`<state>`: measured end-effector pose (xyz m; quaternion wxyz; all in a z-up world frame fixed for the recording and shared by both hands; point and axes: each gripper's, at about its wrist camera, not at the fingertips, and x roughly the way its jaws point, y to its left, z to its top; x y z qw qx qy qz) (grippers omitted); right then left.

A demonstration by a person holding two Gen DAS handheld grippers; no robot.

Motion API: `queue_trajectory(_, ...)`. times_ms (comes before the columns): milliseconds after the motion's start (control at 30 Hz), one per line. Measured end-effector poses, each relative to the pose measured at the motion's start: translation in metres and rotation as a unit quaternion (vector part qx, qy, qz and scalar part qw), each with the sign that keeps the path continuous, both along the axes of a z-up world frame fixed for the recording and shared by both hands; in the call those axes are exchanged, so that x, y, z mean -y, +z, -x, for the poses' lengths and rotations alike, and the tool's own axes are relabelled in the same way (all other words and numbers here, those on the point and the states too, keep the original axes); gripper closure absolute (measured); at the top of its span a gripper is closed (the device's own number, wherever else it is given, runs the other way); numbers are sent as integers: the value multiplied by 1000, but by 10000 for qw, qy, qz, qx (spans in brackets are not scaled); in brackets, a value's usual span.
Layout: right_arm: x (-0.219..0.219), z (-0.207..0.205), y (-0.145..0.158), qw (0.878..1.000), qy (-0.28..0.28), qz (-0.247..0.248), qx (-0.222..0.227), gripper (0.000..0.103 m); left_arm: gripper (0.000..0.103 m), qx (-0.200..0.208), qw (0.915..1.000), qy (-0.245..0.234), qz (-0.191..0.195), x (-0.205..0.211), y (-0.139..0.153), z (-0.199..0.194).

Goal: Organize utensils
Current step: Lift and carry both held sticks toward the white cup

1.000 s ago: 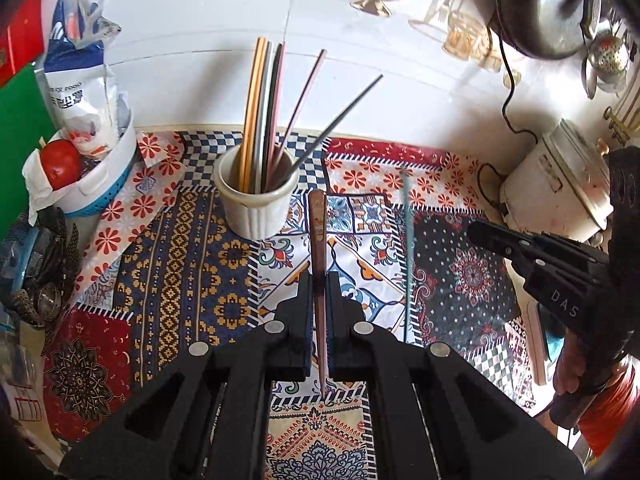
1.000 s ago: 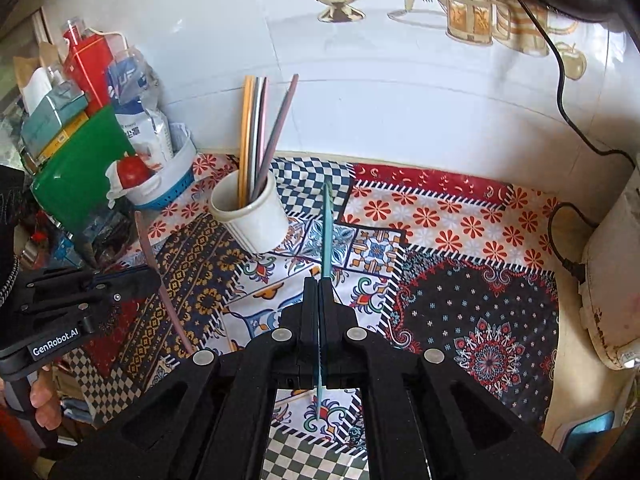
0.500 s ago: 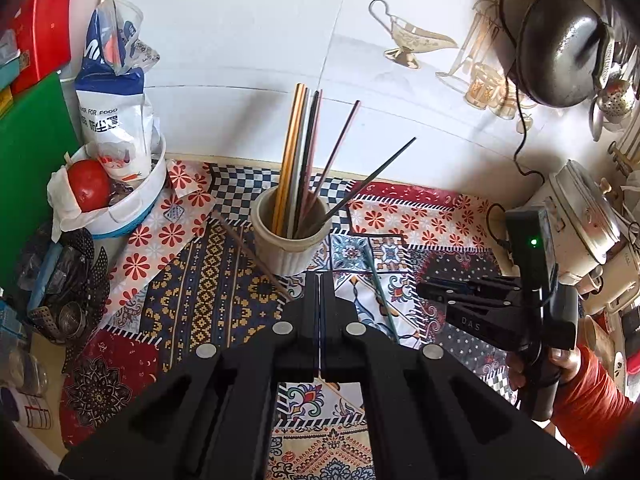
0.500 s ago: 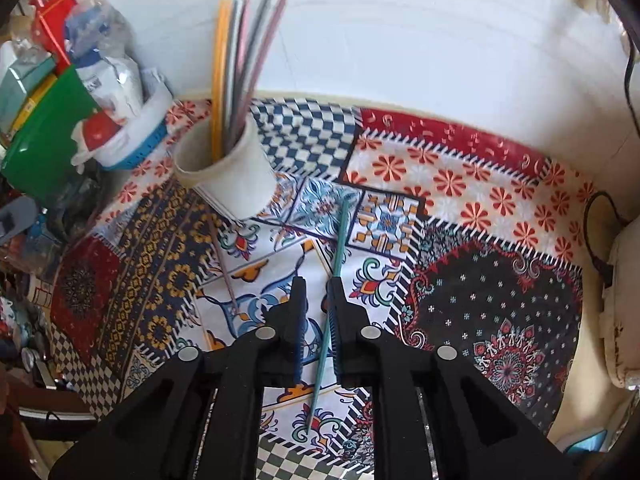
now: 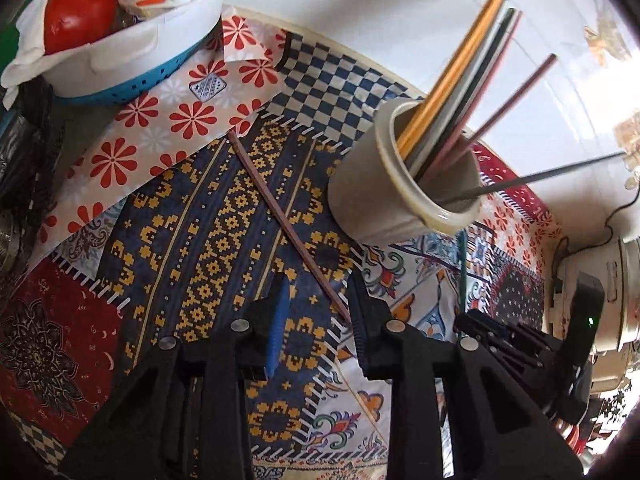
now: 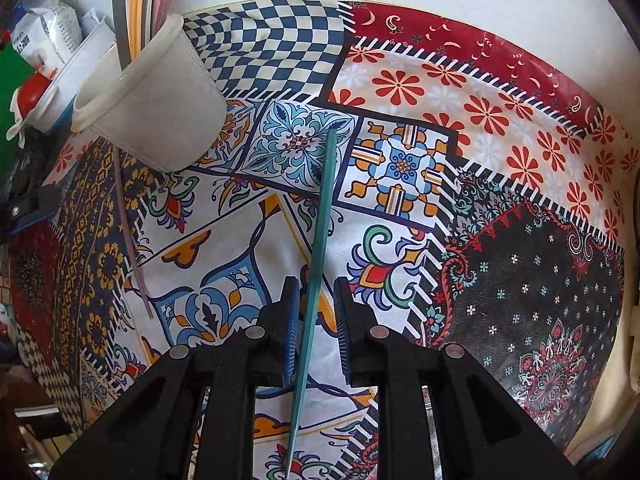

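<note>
My left gripper points down at the patterned cloth with its jaws apart — they have just been opening. The brown stick lies flat on the cloth, slanting from the red-flower patch toward me; its near end runs in between my left fingers and stops close against the right-hand pad. I cannot see either pad pressing on it.

My right gripper has its jaws parted a little, and the teal stick lies on the cloth straight down the gap between them, its far tip on the blue tile print and its near end passing back under me. The pads stand just beside it on either side, clear of it.

The cup stands beyond both sticks, to the right of the brown one in the left view.

Only the left view looks into the cup and shows the sticks there fanning out — yellow, grey, pink and a thin dark one — along with the white bowl holding a tomato. It also catches the right gripper at its lower right edge. The right view shows the cup from outside, and the brown stick at its left.
</note>
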<state>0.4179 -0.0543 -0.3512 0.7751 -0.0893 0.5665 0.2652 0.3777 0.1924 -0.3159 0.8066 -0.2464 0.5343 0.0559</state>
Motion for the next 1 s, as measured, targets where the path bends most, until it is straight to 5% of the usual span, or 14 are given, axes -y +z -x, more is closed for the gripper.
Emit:
queue_trajectory(333, -13, 18, -5, 9977, 348, 256, 529, 91, 75, -377, 9975, 565, -195, -23, -37, -38)
queue_trajectory(533, -17, 6, -5, 9992, 177, -57, 343, 97, 75, -403, 9954, 623, -612, -23, -37, -52)
queue_trajectory(767, -5, 8, 3, 9988, -69, -437, 187, 97, 94, -485, 9903, 358, -1256, -15, -37, -59)
queue_trajectory(1000, 13, 25, 37, 9953, -235, -845, 411, 97, 99, -582, 9925, 155, -1062, -10, -35, -23)
